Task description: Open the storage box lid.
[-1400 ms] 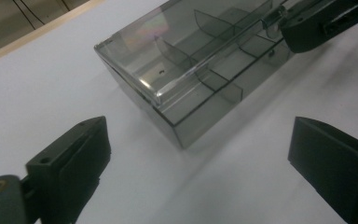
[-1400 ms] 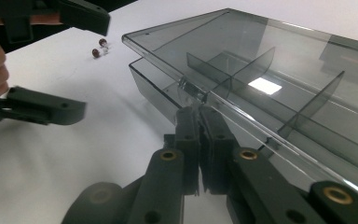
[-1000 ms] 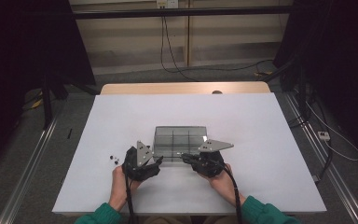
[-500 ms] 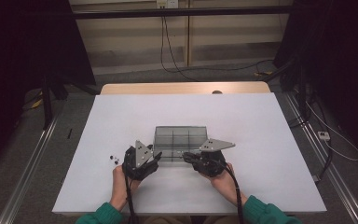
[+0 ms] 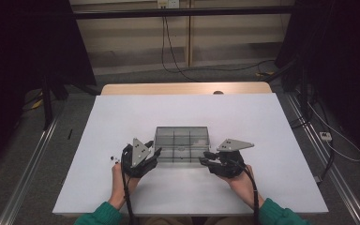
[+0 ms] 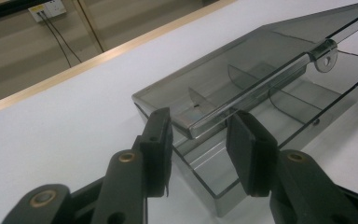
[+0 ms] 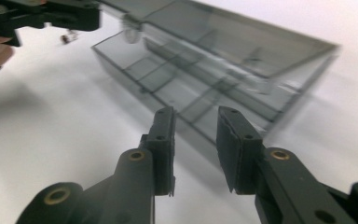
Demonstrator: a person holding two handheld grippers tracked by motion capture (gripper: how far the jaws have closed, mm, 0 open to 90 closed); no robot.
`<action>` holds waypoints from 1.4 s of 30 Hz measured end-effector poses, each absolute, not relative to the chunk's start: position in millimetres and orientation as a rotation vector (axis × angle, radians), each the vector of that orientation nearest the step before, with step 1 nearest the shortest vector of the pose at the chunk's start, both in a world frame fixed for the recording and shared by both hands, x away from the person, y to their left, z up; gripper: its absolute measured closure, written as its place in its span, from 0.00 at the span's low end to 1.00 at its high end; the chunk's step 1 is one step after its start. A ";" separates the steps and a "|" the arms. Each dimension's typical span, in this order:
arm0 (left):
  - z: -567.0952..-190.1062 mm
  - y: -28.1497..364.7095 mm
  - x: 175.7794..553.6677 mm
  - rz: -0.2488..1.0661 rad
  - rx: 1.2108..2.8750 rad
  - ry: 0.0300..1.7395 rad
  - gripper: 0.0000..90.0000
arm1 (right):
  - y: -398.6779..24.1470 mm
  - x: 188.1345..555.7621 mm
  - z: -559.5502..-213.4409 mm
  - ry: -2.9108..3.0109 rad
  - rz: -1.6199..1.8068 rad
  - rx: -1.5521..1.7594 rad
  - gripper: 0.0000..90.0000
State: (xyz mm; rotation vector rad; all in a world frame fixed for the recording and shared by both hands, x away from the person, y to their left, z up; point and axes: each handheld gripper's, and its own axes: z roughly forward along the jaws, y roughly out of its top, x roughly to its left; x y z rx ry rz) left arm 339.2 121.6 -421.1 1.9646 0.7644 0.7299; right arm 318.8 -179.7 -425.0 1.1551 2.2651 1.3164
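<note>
A smoky clear compartment box [image 5: 182, 140] lies in the middle of the white table, its hinged lid [image 6: 242, 60] raised a little off the base [image 6: 279, 116]. My left gripper [image 5: 153, 154] [image 6: 198, 135] is at the box's front left corner. Its jaws have just been closing and now pinch the lid's near corner between the pads. My right gripper [image 5: 207, 158] [image 7: 195, 140] hangs just off the front right corner. Its jaws have just been opening and stand apart with nothing between them. The box [image 7: 214, 70] shows blurred beyond them.
A few small loose bits [image 5: 115, 159] lie on the table [image 5: 262, 122] left of my left hand. The table's wooden far edge [image 5: 183, 88] and a dark floor with cables lie beyond. Metal rails run along both sides.
The right gripper has let go of the box's front edge, opened, and drawn a little to the right. The left gripper's jaws have narrowed on the lid corner without the hand shifting.
</note>
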 end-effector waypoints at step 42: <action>-415.2 119.3 357.2 0.746 1.919 0.753 0.71 | -185.0 352.6 -405.4 2.118 1.173 1.093 0.78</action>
